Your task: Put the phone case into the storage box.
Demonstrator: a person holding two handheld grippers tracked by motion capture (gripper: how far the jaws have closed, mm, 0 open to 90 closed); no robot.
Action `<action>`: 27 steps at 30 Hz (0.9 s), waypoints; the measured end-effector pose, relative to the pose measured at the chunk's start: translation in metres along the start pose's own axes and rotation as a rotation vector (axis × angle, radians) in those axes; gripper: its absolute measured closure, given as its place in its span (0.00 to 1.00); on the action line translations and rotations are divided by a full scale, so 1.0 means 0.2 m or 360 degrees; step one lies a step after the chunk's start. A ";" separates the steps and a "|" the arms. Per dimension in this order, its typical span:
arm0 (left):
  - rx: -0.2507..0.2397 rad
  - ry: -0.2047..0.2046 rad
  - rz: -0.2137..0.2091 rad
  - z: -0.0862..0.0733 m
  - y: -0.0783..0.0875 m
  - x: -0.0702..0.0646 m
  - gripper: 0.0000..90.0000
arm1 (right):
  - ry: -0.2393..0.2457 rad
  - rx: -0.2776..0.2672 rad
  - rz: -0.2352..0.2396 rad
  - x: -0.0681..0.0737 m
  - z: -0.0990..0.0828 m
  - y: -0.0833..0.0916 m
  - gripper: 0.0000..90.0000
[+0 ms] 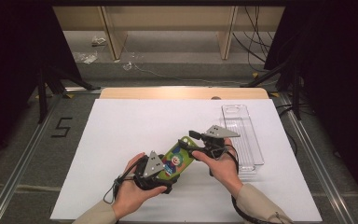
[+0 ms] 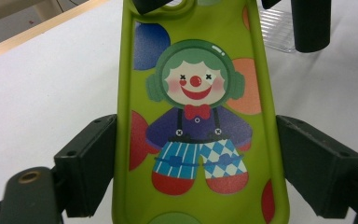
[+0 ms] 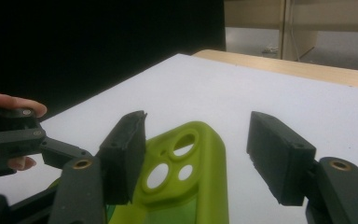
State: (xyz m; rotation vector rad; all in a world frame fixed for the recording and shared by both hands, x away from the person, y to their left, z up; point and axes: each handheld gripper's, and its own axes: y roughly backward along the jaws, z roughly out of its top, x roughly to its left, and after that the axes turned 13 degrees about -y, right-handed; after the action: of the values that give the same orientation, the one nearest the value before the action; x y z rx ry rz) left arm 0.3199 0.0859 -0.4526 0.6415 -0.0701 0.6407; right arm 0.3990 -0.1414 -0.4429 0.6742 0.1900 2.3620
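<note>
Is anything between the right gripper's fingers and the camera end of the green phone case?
Nothing visible. The right gripper straddles the phone case's camera-hole end with open fingers, a gap on one side. The left gripper holds the case's other end.

I count one phone case (image 1: 177,158), green with a clown print, between my two grippers: my left (image 1: 154,173) at 7 o'clock, my right (image 1: 200,140) at 1. One clear tray (image 1: 242,135) lies at 3 o'clock. One white table (image 1: 121,140).
</note>
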 end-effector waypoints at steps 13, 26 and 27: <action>-0.0007 -0.0002 0.0005 0.00 0.00 0.00 0.18 | -0.0097 0.0021 0.0053 -0.01 0.00 0.00 0.60; 0.0031 -0.0009 0.0005 -0.01 -0.02 0.00 0.18 | -0.0116 0.0003 0.0056 0.00 0.01 0.00 0.70; 0.0033 -0.0010 0.0008 -0.02 -0.03 0.00 0.18 | -0.0113 0.0000 0.0056 0.01 0.01 0.00 0.71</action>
State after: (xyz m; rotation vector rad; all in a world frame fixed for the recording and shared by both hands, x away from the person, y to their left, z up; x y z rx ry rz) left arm 0.3221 0.0841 -0.4584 0.6637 -0.0712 0.6451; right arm 0.3989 -0.1413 -0.4401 0.7658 0.1483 2.3671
